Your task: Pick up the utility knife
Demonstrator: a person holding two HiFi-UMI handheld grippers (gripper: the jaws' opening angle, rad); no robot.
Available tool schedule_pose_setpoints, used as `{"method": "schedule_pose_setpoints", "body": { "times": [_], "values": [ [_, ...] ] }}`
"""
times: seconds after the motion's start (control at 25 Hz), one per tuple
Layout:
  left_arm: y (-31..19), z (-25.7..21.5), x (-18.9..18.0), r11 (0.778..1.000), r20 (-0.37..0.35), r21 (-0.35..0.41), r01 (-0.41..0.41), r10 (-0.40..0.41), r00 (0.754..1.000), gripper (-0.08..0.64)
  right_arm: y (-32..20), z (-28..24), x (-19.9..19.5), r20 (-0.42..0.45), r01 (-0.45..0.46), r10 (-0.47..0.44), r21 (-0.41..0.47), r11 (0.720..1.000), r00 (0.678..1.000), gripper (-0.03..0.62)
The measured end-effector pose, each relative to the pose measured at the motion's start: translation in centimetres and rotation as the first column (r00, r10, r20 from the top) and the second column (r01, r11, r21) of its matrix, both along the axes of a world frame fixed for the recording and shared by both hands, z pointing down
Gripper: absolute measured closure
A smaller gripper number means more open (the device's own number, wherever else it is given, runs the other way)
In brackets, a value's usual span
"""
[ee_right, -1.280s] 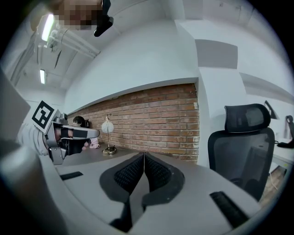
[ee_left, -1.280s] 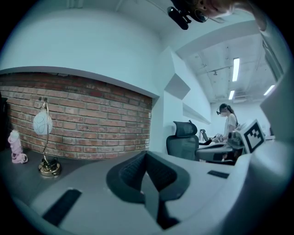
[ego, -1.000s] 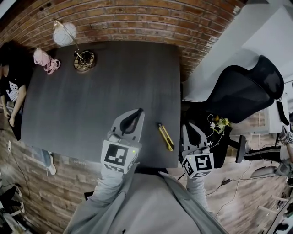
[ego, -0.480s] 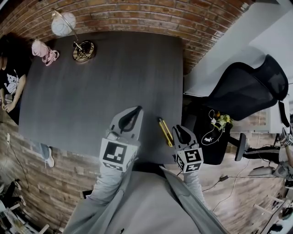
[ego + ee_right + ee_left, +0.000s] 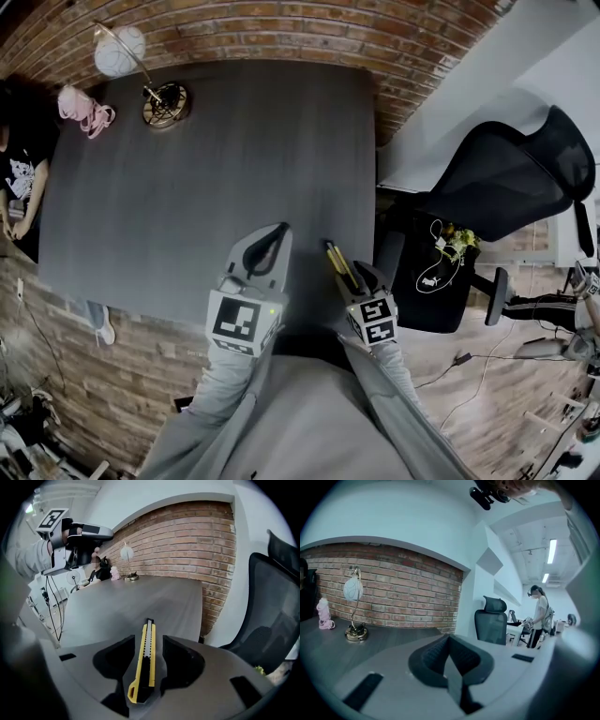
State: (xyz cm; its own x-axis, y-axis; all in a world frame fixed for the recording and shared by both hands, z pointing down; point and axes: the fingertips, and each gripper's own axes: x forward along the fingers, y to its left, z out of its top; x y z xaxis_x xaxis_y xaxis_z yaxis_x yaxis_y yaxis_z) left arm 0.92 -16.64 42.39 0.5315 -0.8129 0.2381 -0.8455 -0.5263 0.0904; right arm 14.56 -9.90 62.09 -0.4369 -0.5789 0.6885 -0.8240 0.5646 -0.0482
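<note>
your right hand-held gripper is opening, jaws either side of the utility knife on the surface, not touching it; your left hand-held gripper is closed and empty.

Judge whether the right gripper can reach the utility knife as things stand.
Probably yes: the right gripper is opening its jaws, the utility knife lies lengthwise between them, nothing blocks it.

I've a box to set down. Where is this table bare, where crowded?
Bare: the middle of the table, right of the lamp and pink item. Crowded: the near edge, with the left tongs and the right tongs, jaws opening, around the utility knife.
</note>
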Motion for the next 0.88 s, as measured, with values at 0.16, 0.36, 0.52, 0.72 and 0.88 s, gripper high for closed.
{"method": "schedule_pose_setpoints", "body": {
  "times": [0.16,0.36,0.52,0.72,0.88],
  "values": [
    [-0.1,0.4,0.0,1.0,0.003,-0.003,0.001,-0.001,1.0,0.54,0.2,1.6,-0.3,-0.021,0.017,-0.018,-0.036,0.999,1.0,0.413],
    [-0.2,0.6,0.5,1.0,0.013,0.002,-0.014,0.013,1.0,0.54,0.3,2.7,-0.1,-0.059,0.033,-0.037,-0.075,0.997,0.998,0.413],
    [0.0,0.6,0.4,1.0,0.003,0.0,-0.007,0.007,1.0,0.54,0.6,3.1,-0.3,-0.072,0.042,-0.049,-0.085,0.995,0.996,0.413],
    [-0.1,0.4,0.0,1.0,0.0,0.008,0.005,-0.005,1.0,0.541,0.6,3.1,-0.4,-0.094,0.04,-0.049,-0.087,0.995,0.994,0.422],
    [-0.2,0.2,-0.1,1.0,-0.005,0.011,0.008,-0.008,1.0,0.541,0.6,3.1,-0.3,-0.089,0.024,-0.033,-0.102,0.994,0.995,0.454]
  ]
}}
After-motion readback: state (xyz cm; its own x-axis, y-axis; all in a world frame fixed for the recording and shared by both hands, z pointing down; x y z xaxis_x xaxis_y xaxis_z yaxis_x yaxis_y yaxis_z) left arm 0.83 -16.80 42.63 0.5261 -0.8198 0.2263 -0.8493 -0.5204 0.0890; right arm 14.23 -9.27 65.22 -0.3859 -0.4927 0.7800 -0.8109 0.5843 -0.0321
